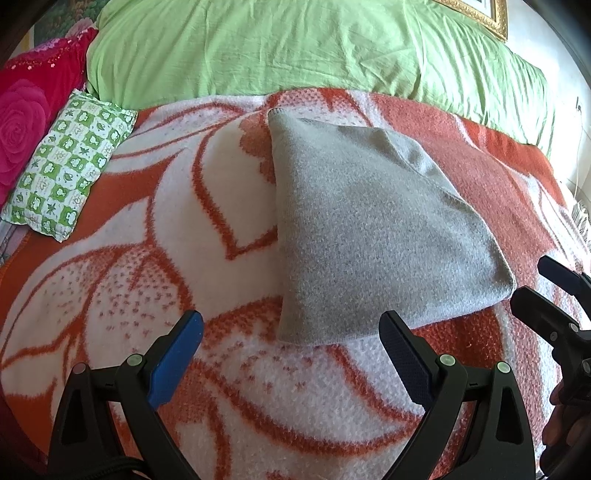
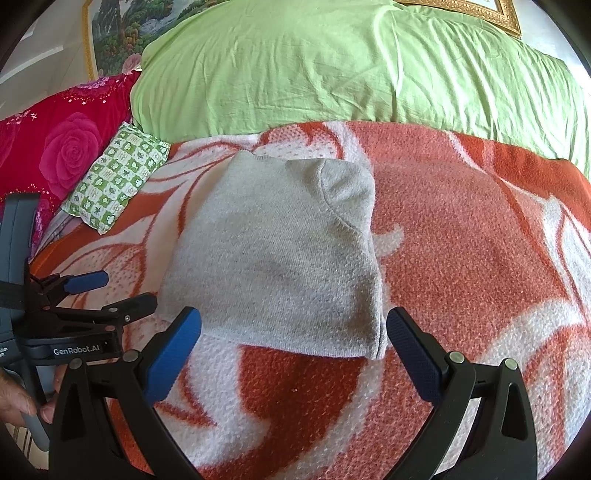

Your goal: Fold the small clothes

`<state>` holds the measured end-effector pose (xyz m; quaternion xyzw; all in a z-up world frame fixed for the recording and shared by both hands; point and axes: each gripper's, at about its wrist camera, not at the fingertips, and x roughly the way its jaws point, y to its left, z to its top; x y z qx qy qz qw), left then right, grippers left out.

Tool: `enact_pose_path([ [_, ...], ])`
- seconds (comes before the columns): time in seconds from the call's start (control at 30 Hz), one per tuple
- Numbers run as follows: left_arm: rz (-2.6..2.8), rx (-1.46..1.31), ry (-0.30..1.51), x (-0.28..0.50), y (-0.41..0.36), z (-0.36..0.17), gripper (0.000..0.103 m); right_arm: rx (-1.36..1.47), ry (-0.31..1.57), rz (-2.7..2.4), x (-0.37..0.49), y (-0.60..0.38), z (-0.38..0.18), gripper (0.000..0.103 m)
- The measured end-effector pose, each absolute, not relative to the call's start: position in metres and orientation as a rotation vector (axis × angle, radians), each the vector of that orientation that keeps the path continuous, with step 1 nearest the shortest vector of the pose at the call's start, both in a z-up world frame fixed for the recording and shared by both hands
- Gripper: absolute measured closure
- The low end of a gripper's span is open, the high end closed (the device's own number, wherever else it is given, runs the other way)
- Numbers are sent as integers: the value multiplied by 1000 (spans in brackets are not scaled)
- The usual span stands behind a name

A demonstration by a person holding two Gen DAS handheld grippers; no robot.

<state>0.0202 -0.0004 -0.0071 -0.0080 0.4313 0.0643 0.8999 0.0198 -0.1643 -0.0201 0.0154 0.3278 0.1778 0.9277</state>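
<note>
A small grey knitted garment (image 1: pixel 373 236) lies folded into a compact rectangle on the orange-and-white flowered blanket (image 1: pixel 184 221); it also shows in the right wrist view (image 2: pixel 280 258). My left gripper (image 1: pixel 291 332) is open and empty, just short of the garment's near edge. My right gripper (image 2: pixel 293 328) is open and empty, its fingers either side of the garment's near edge, not touching it. The right gripper shows at the right edge of the left wrist view (image 1: pixel 546 280), and the left gripper at the left of the right wrist view (image 2: pixel 118 291).
A green-and-white patterned small pillow (image 1: pixel 70 166) lies at the blanket's left, next to a red rose cushion (image 1: pixel 26 122). A large light-green duvet (image 1: pixel 295 48) lies behind the blanket. A gold picture frame (image 2: pixel 476 9) is at the back.
</note>
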Motion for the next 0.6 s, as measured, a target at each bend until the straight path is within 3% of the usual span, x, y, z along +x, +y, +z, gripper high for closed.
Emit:
enact_pose_path([
  [0.6, 117, 1, 911, 31, -6, -2, 7, 45, 667, 361, 26, -170, -18, 3],
])
